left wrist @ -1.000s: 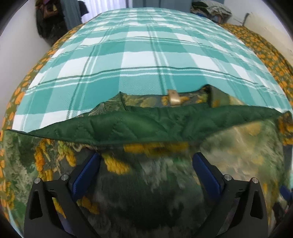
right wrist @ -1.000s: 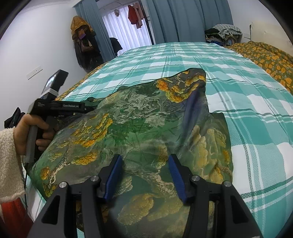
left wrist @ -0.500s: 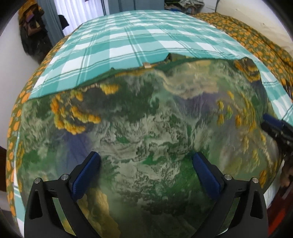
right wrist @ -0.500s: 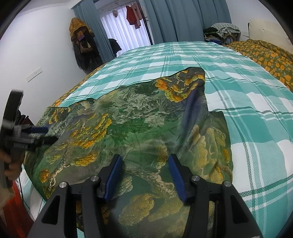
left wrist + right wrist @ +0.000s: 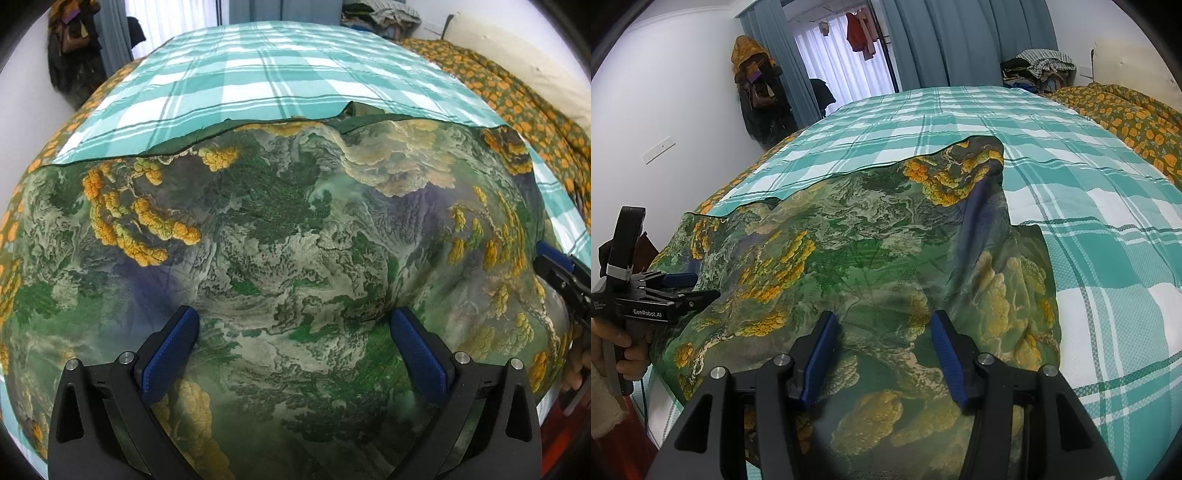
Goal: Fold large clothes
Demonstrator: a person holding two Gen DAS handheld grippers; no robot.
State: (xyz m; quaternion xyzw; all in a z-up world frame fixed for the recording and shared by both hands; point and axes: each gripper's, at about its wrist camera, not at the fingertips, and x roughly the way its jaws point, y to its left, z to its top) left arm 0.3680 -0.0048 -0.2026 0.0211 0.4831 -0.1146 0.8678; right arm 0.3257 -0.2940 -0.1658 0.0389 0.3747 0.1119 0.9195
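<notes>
A large green garment with yellow-orange flower print [image 5: 295,240] lies folded on the bed, its dark green lining edge [image 5: 184,142] showing at the far side. It also fills the right wrist view [image 5: 871,266]. My left gripper [image 5: 293,332] is open and empty just above the garment's near part; it shows at the left in the right wrist view [image 5: 689,286]. My right gripper [image 5: 882,339] is open and empty over the garment's near right part; its tip shows in the left wrist view [image 5: 557,266].
The bed has a teal and white plaid cover [image 5: 1071,192]. An orange-flowered quilt [image 5: 1126,118] lies along the right side. A clothes pile [image 5: 1038,68] sits at the far end. Bags and coats [image 5: 757,92] hang on the left wall by blue curtains.
The lifted near half of the garment has been laid over the far half, hiding the green lining. My left gripper has drawn back and lowered to the garment's near left edge.
</notes>
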